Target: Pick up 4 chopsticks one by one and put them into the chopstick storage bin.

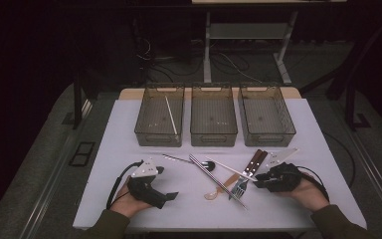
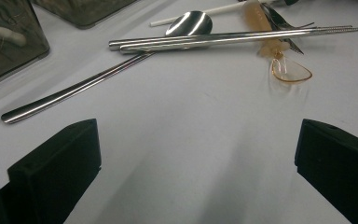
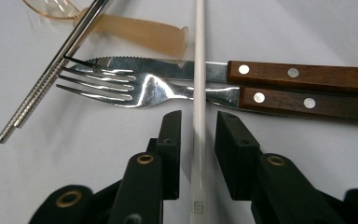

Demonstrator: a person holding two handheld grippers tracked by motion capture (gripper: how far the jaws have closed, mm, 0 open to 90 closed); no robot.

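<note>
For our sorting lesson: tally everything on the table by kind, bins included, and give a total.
Bins: 3
White sticks: 2
Metal chopsticks: 2
Spoons: 2
Fork: 1
Knife: 1
Total: 11

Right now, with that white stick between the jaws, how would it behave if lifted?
The white stick looks thin, straight and probably light, so it should lift easily. It seems smooth and round, so it may slip or roll. It lies across the fork and knife, so lifting it may nudge them. The right hand-held gripper straddles it, with small gaps showing.
</note>
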